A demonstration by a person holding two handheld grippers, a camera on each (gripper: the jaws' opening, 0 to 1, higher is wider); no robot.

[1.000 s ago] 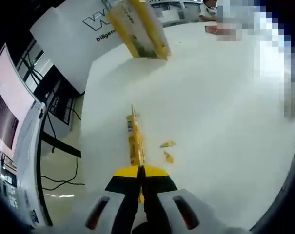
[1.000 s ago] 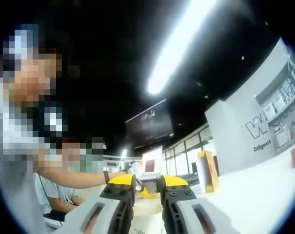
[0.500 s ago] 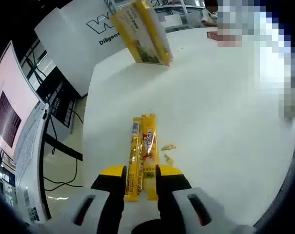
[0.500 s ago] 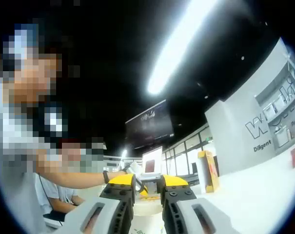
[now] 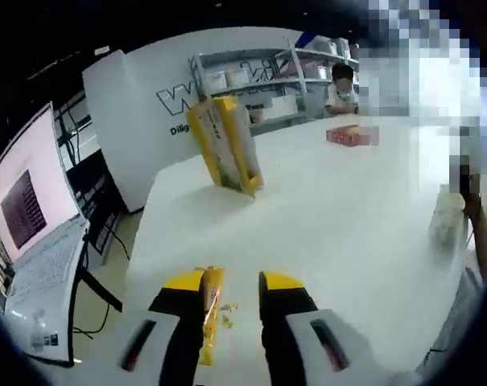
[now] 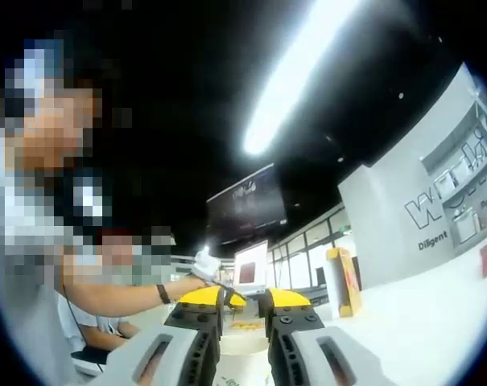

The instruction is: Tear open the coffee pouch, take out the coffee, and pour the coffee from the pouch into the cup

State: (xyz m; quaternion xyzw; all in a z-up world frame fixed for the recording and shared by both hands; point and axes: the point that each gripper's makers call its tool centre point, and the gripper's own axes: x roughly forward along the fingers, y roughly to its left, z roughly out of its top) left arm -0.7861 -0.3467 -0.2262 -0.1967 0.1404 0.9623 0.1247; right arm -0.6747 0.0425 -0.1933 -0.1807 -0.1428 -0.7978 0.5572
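Two yellow-tipped jaws of the left gripper [image 5: 231, 291] stood apart with nothing held. The coffee pouch [image 5: 208, 315], a slim yellow stick, lay on the white table [image 5: 348, 217] just beside the left jaw's inner face; whether it touched was unclear. Small yellow scraps [image 5: 225, 314] lay at about 3 o'clock from it, in the gap. A tall yellow box [image 5: 225, 142] stood upright at 12 o'clock, well apart.

In the right gripper view, the right gripper [image 6: 243, 299] had its jaws parted, empty. The cup [image 6: 245, 354] sat low between them, its contents hidden. A gloved hand [image 6: 204, 264] reached in at 10 o'clock.
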